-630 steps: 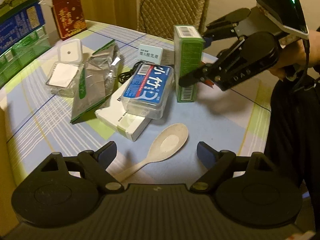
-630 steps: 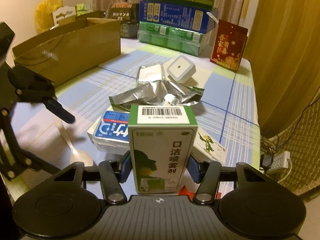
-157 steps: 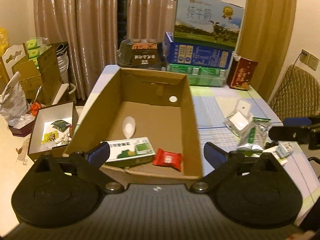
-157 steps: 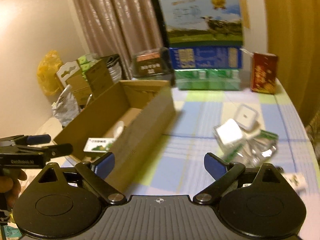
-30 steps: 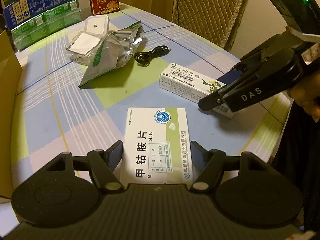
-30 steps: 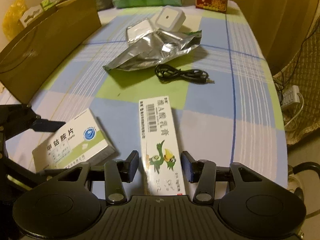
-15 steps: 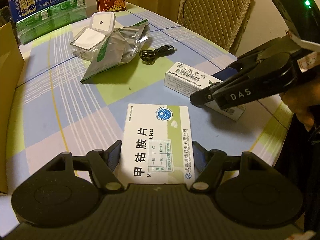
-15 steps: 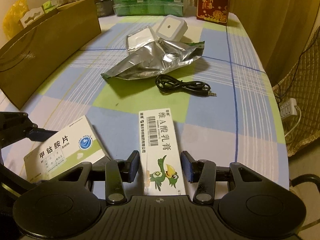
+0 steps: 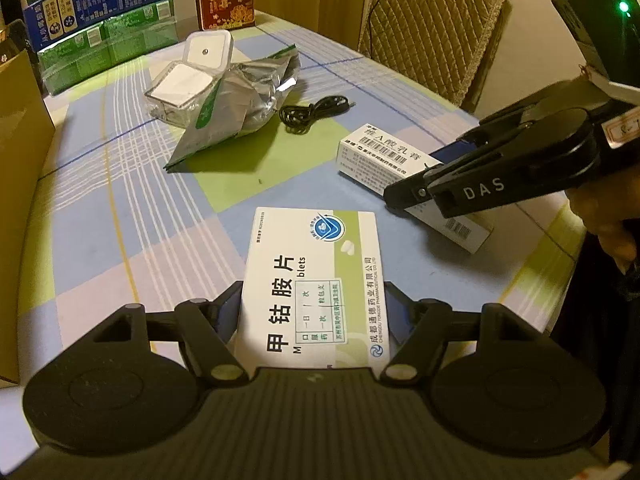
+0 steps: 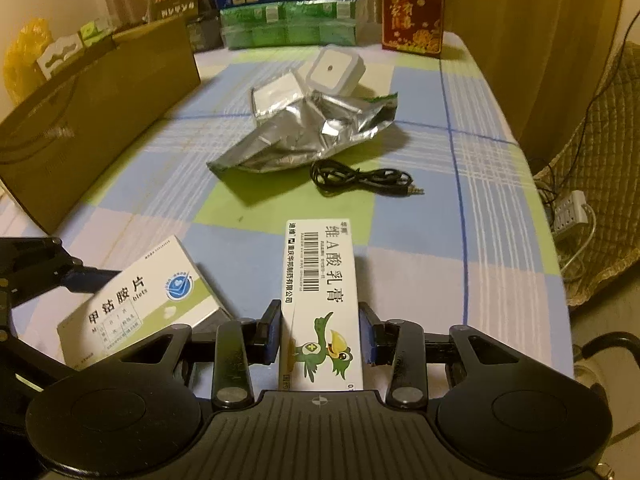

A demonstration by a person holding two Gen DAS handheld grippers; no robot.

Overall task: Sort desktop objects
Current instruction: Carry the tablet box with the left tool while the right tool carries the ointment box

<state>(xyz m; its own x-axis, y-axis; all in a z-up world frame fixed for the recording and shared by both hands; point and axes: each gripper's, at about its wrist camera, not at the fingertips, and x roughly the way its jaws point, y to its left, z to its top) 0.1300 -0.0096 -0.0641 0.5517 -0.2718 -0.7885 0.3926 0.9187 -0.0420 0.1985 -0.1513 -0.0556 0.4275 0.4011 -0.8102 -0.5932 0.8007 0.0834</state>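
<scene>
Now each hand-held gripper tilts downward: left (image 9: 312, 312) pinching the tablet box (image 9: 316, 280), right (image 10: 320, 332) just closing around the ointment box (image 10: 320, 300).

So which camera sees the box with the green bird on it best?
The right wrist view. The bird box lies lengthwise between the right gripper fingers, which have just been closing on it, bird and lettering facing up. The left wrist view shows only its barcode end; the gripper covers the bird.
</scene>
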